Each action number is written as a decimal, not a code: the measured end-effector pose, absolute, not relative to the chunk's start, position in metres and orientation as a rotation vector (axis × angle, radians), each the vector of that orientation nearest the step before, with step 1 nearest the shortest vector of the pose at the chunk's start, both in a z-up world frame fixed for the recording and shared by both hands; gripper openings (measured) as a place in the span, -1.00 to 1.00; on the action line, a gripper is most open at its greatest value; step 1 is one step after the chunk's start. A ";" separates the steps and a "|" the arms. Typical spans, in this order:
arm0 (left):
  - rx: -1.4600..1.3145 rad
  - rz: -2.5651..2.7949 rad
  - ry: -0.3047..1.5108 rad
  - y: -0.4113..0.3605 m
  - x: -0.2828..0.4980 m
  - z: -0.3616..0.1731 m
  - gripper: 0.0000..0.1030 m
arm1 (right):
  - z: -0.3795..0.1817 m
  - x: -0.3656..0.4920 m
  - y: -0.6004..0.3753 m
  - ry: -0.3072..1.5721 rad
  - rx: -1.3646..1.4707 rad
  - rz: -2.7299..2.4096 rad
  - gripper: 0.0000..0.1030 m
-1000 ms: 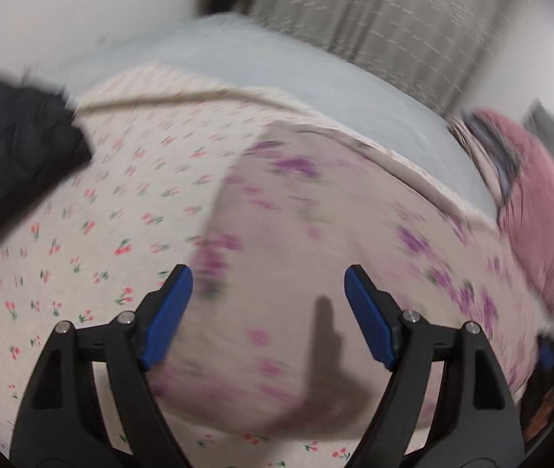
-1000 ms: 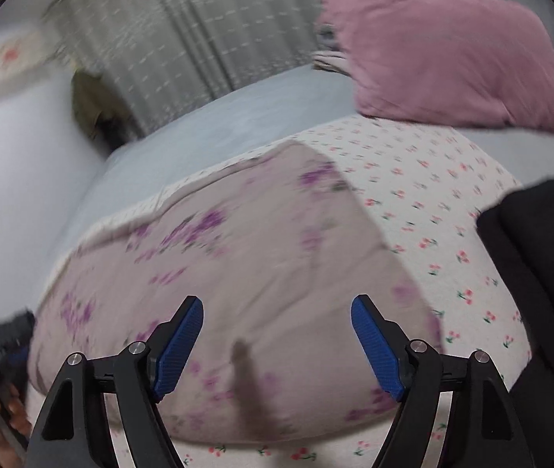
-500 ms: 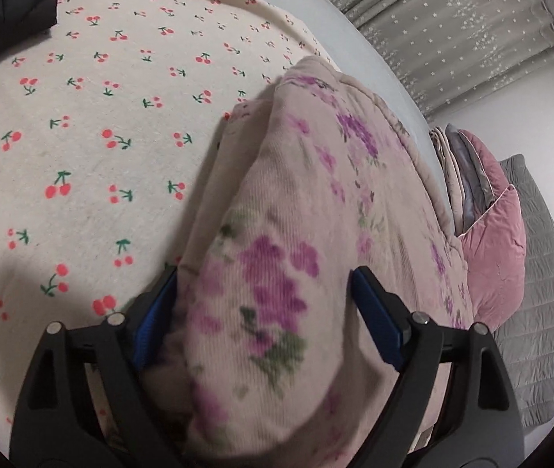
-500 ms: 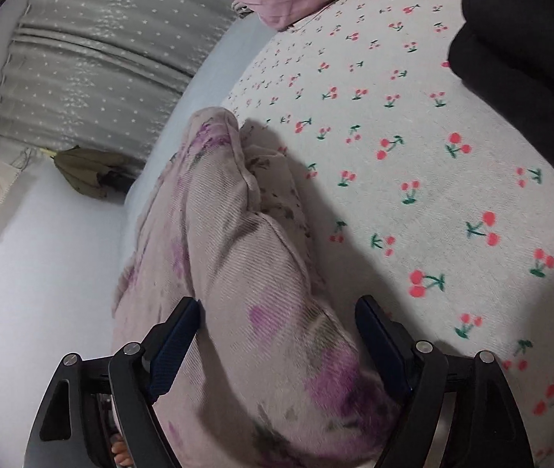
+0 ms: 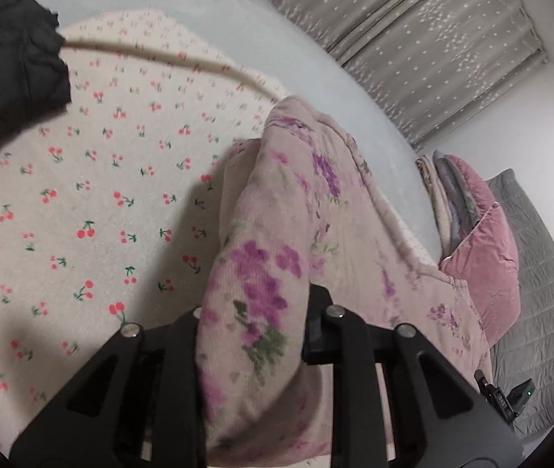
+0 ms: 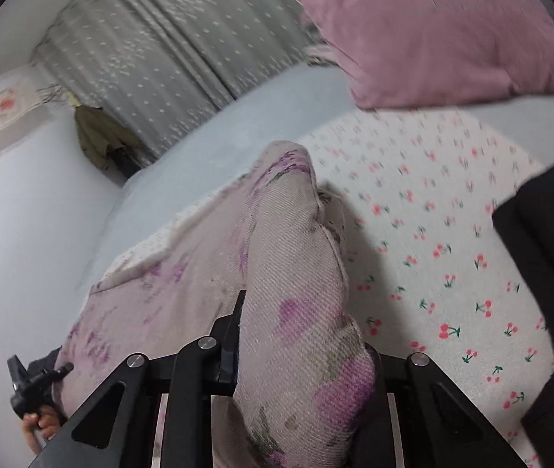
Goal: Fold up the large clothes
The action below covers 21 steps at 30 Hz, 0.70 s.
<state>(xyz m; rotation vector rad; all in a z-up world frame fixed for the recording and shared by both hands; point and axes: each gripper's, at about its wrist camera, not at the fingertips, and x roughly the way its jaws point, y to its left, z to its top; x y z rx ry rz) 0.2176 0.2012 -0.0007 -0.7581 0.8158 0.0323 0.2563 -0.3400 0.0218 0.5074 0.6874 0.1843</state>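
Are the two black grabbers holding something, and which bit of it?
Yes. Both have just closed on the pale pink fleece garment with purple flowers: the left gripper and the right gripper each pinch a bunched fold at its near edge.

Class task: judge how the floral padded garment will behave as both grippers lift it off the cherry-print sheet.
The floral garment is probably floppy: it bunches where the left gripper and right gripper have just closed on it. It looks thick, so likely bulky yet fairly light. The unheld middle will probably sag.
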 end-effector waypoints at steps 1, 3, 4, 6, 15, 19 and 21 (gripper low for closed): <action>-0.746 0.041 0.813 0.201 0.211 0.007 -0.53 | 0.030 0.246 -0.335 0.668 0.490 0.196 -0.54; -0.726 0.049 0.803 0.203 0.195 0.018 -0.54 | 0.040 0.225 -0.329 0.637 0.466 0.210 -0.55; -0.713 0.052 0.796 0.204 0.181 0.024 -0.54 | 0.043 0.215 -0.326 0.628 0.456 0.218 -0.56; -0.709 0.048 0.788 0.209 0.159 0.031 -0.54 | 0.047 0.202 -0.321 0.632 0.438 0.229 -0.56; -0.678 0.020 0.867 0.223 0.074 0.005 -0.53 | 0.015 0.129 -0.326 0.741 0.456 0.237 -0.57; -0.680 0.011 0.879 0.228 0.058 -0.006 -0.42 | 0.010 0.105 -0.332 0.748 0.476 0.223 -0.61; -0.656 0.022 0.902 0.229 0.059 -0.011 -0.30 | 0.000 0.103 -0.334 0.785 0.469 0.188 -0.55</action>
